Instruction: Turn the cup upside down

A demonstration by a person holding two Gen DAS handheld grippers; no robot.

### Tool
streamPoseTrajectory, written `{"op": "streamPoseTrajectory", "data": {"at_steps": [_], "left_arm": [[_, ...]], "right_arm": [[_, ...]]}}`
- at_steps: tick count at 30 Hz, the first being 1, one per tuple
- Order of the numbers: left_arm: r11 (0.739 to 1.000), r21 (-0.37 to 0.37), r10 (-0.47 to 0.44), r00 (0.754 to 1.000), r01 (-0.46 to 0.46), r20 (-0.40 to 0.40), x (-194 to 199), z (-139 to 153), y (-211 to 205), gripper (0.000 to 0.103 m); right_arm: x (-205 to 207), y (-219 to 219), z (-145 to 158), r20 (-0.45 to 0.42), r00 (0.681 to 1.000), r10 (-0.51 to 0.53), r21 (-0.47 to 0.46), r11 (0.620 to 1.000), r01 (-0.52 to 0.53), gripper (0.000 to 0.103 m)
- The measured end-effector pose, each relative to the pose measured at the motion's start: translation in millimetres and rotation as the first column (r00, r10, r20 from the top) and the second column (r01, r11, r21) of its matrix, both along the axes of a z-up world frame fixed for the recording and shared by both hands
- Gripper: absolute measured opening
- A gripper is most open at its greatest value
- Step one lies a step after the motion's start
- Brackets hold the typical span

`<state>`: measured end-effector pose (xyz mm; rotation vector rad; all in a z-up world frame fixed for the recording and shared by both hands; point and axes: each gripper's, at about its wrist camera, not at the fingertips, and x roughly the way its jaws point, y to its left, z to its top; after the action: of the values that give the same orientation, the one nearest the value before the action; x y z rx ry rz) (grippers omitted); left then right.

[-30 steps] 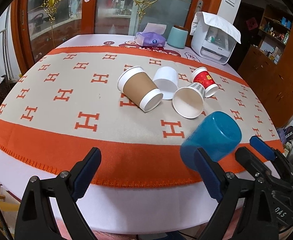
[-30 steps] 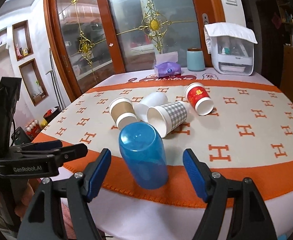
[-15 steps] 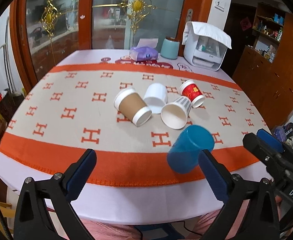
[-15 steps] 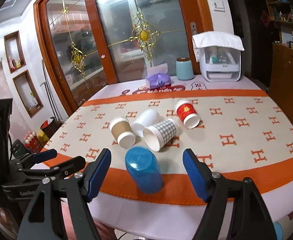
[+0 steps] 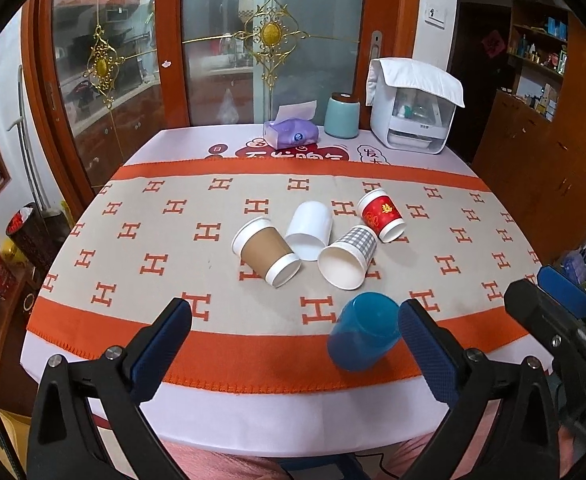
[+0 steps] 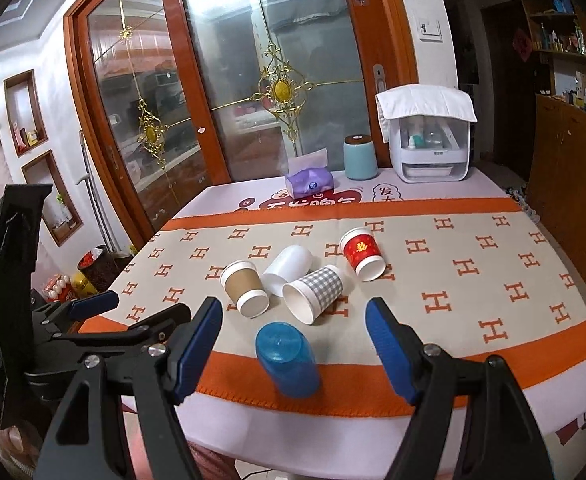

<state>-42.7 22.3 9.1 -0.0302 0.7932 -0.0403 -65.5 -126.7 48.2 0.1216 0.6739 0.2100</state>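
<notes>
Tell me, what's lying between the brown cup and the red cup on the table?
Two tipped cups: a white cup and a checked cup, clearest in the left wrist view.

My left gripper (image 5: 295, 334): matte black frame w/ triangular cutouts, blue textured pads (image 5: 161, 350) on the fingers, silver screws (image 5: 112, 352) at the joints. Right gripper (image 6: 293, 348): same build, black arms, blue knurled pads (image 6: 389, 350), round silver screws (image 6: 430, 349). In my right wrist view the left unit's black body sits left of the right gripper, silver bolts on top. Pinkish fabric shows just below the left gripper.
</notes>
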Motion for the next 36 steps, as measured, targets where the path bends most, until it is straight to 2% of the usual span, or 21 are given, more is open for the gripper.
{"op": "streamPoseTrajectory", "data": {"at_steps": [12,36], "left_arm": [[1.0,-0.015,0.005,1.0,-0.005,0.012,12,9,-10,0.102],[0.999,-0.026,0.022,1.0,-0.022,-0.006,16,4,-13,0.102]], "right_arm": [[13,-6,-3,-0.015,1.0,-0.005,-0.006,1.0,0.005,0.074],[17,-9,-9,-0.022,1.0,-0.002,0.003,1.0,0.002,0.074]]}}
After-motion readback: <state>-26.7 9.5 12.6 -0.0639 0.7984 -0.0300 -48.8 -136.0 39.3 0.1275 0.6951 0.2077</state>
